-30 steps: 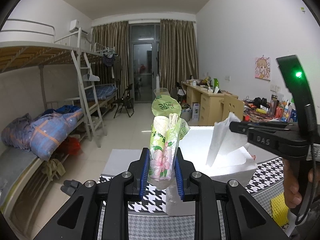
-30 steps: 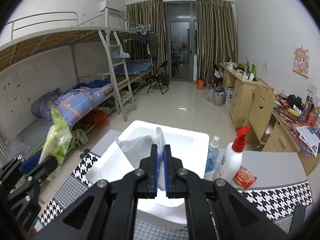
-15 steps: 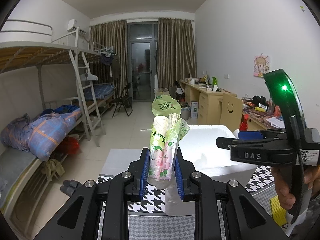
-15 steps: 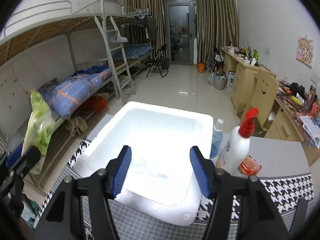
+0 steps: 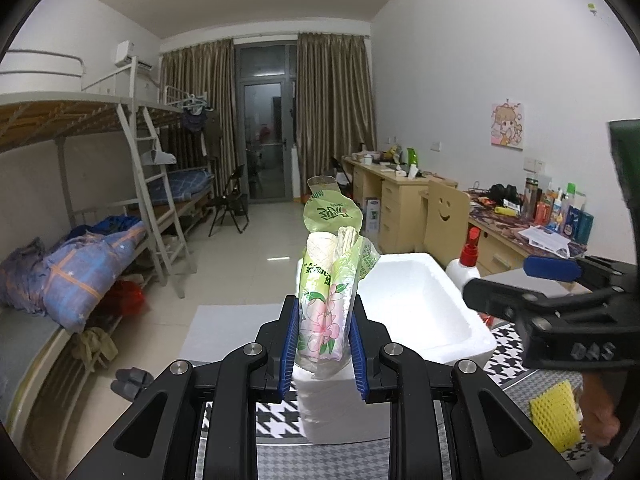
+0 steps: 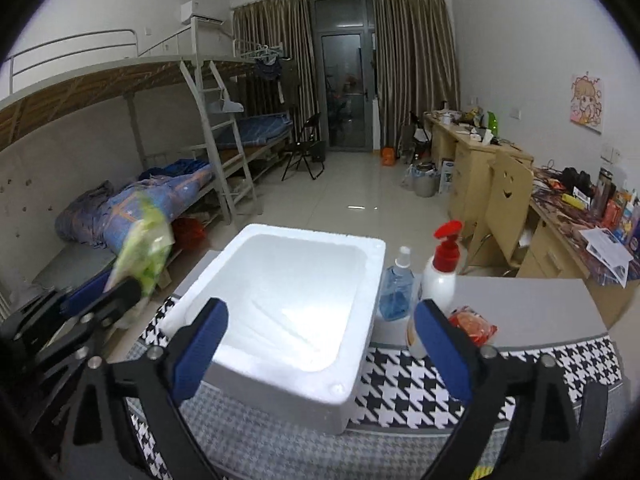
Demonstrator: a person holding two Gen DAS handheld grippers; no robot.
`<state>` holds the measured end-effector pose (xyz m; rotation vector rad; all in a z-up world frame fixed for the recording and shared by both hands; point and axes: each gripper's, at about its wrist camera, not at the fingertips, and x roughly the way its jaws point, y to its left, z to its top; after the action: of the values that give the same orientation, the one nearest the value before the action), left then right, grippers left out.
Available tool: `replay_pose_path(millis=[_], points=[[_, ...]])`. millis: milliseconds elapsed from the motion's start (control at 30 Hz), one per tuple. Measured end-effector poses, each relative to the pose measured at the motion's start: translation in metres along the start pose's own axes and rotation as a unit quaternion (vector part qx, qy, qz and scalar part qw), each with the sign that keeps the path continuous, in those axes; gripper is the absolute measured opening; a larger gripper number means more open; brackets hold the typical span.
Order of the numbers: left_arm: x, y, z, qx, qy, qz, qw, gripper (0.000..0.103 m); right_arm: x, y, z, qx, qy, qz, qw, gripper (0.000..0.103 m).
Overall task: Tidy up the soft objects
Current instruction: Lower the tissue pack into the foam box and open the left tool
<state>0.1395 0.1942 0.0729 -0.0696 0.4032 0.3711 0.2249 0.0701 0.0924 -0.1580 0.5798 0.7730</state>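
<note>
Right tongs released; left tongs pinch tissue pack.

Foam box set on the table, two bottles stood just right of it, packet beside them, tissue pack held left of the box, sponge laid right.

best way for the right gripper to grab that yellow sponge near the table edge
Take the yellow sponge across its two long side edges, coming straight down from above. It appears to lie flat on the houndstooth cloth, so only the top and sides are reachable. The right gripper is open and empty; squeeze lightly, as it looks soft. Its near end is cut off from view.
</note>
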Motion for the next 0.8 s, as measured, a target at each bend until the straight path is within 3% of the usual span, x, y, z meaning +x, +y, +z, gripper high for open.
replay_pose_path(millis=[800], points=[[0.023, -0.022, 0.011, 0.026, 0.023, -0.032, 0.9989, 0.026, -0.042, -0.014, -0.015, -0.008, -0.03, -0.016, 0.999, 0.097]])
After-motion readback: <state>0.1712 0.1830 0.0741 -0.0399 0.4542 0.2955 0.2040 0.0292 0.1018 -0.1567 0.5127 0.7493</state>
